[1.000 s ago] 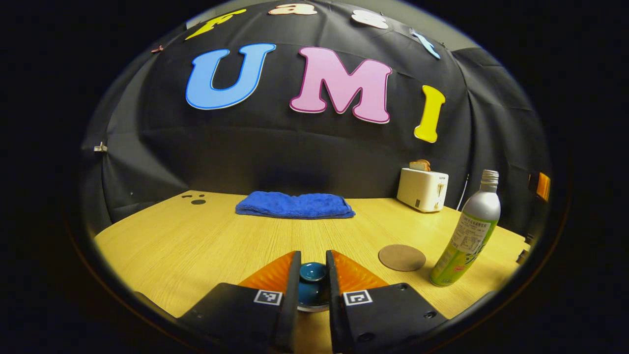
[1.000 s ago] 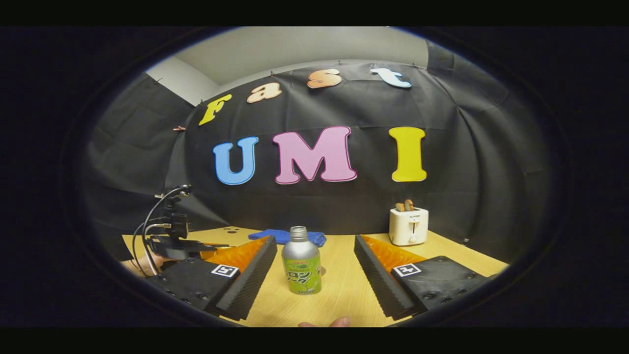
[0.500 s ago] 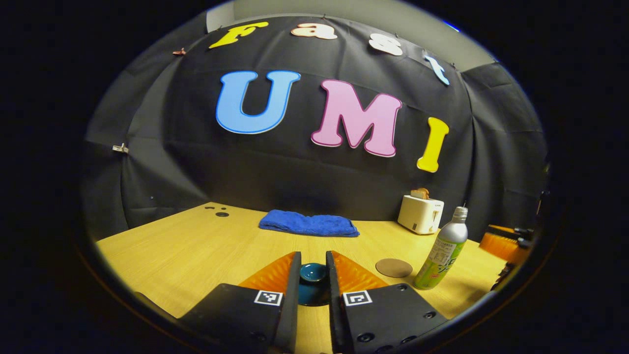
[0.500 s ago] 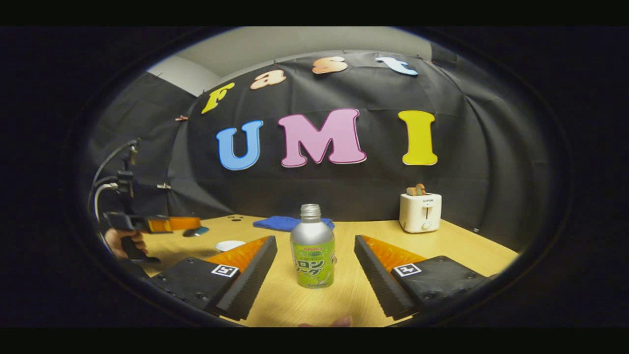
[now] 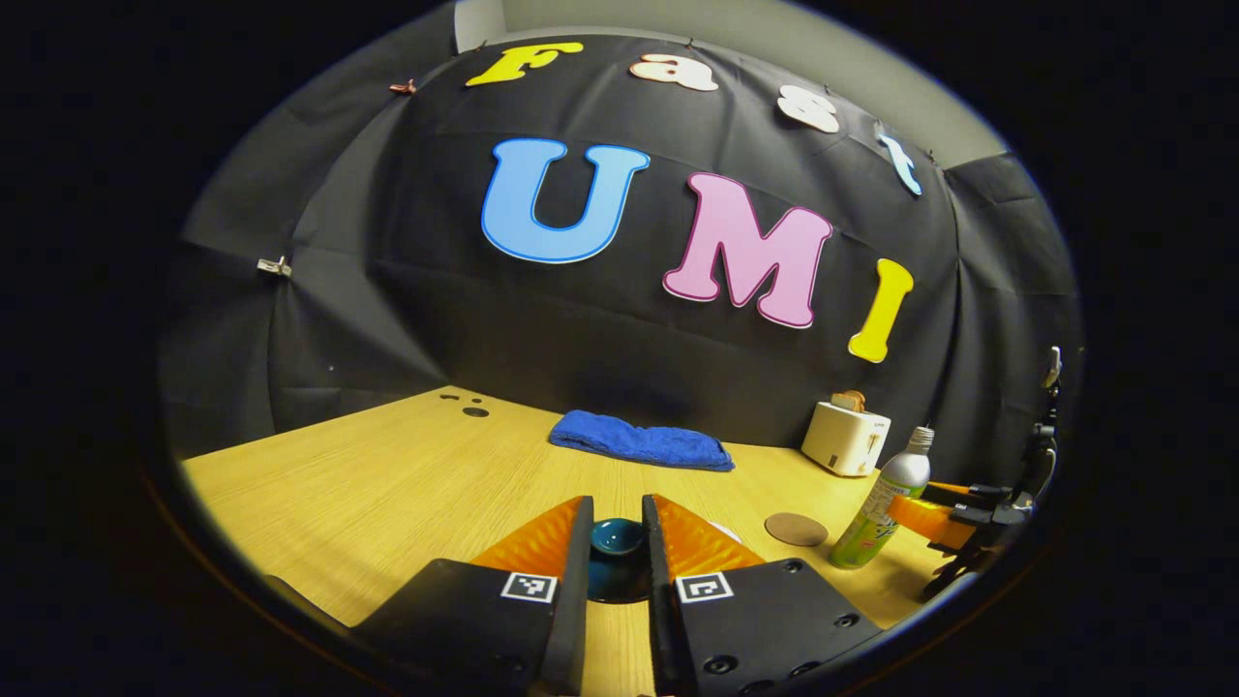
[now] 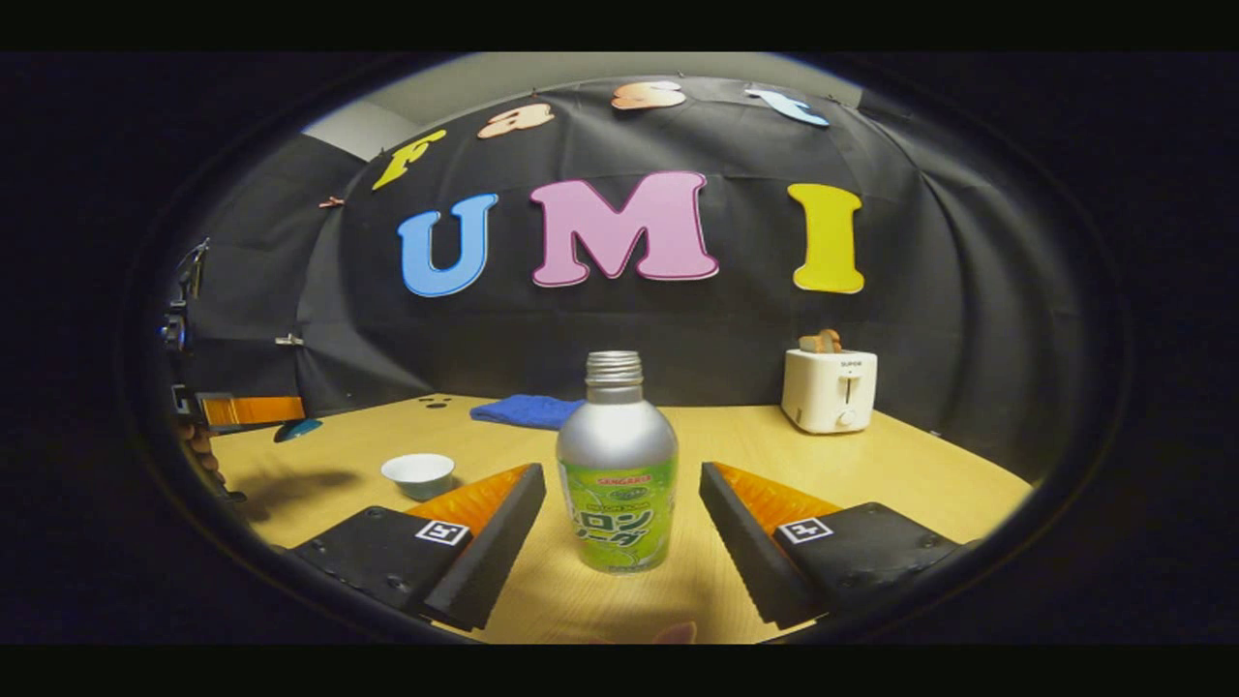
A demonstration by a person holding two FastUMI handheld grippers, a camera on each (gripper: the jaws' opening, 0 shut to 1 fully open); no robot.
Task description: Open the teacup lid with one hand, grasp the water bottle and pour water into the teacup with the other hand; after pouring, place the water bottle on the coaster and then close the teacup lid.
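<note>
- Booth setting: pale wooden tabletop (image 6: 871, 484) against a black cloth wall.
- Water bottle: silver metal bottle with a green label (image 6: 617, 465), upright, uncapped with a bare threaded neck. It stands on the table between the spread fingers of the right gripper (image 6: 619, 523), untouched by either finger. In the left gripper view the same bottle (image 5: 883, 503) stands just right of the coaster.
- Teacup: small white round cup (image 6: 417, 474), open-topped, on the table to the left of the bottle.
- Lid: dark teal glazed lid with a round knob (image 5: 617, 557), clamped by the knob between the closed-in fingers of the left gripper (image 5: 617, 542) and carried off the cup.
- Coaster: flat brown round disc (image 5: 796, 529), bare.
- Step in hand, by judgement: lid removal done; the bottle grasp is being lined up.
- Next move calls for: advancing around the bottle's body, closing squarely, then lifting and tipping over the cup. The smooth metal may slip under a light grip.
- Beyond: folded blue towel (image 6: 523, 410) and white toaster with bread (image 6: 829, 389) at the far edge.
</note>
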